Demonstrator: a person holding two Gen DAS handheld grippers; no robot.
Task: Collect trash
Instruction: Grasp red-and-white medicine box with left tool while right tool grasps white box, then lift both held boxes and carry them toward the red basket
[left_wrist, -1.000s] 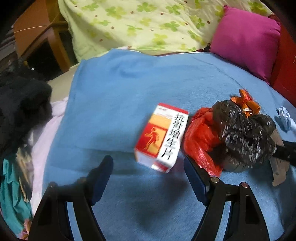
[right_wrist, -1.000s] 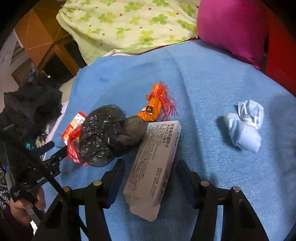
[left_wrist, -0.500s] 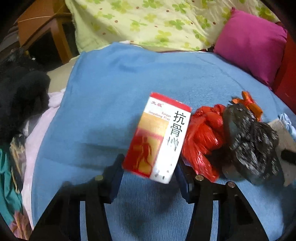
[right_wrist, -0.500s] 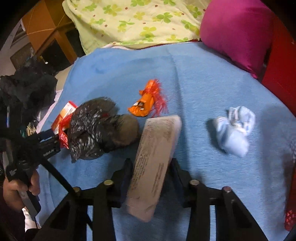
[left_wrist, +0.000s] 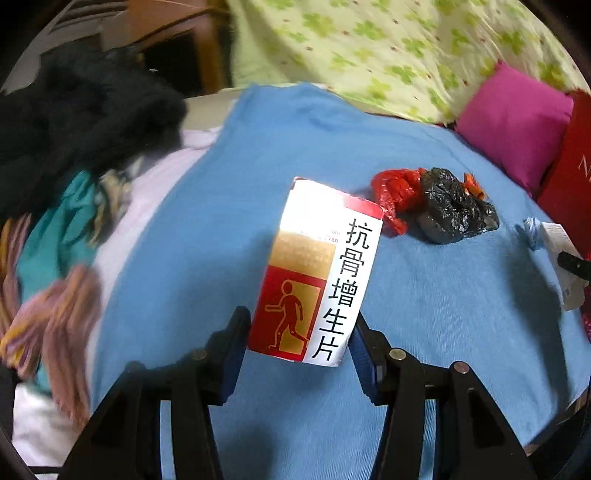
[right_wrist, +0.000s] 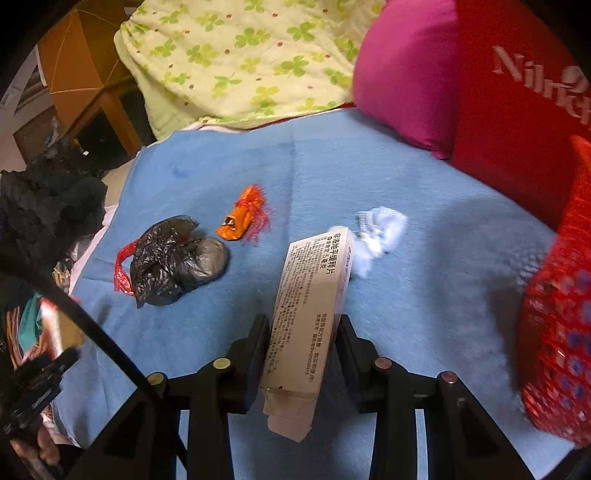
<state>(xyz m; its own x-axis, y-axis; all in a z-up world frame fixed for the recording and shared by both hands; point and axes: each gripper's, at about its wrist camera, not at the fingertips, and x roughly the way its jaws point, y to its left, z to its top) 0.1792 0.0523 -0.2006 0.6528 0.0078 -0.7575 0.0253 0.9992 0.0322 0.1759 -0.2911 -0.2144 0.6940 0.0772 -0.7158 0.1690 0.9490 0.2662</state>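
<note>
My left gripper (left_wrist: 300, 343) is shut on a red and white medicine box (left_wrist: 317, 273) and holds it above the blue blanket (left_wrist: 221, 221). My right gripper (right_wrist: 303, 343) is shut on a long beige carton (right_wrist: 312, 317), also lifted. On the blanket lie a crumpled black plastic bag (right_wrist: 173, 258) with a red bag (right_wrist: 123, 273) under it, an orange wrapper (right_wrist: 243, 218) and a crumpled light blue tissue (right_wrist: 380, 232). The left wrist view also shows the black bag (left_wrist: 454, 210), red bag (left_wrist: 395, 192) and tissue (left_wrist: 532, 229).
A magenta pillow (right_wrist: 402, 74) and a red bag with white lettering (right_wrist: 517, 96) stand at the back right. A red mesh bag (right_wrist: 557, 317) is at the right edge. A green patterned quilt (right_wrist: 240, 55) lies behind. Dark and coloured clothes (left_wrist: 74, 147) pile at the left.
Both grippers closed on their boxes and lifted them off the blanket. Both pulled back from the bags, the right one swinging right toward the red bags.
</note>
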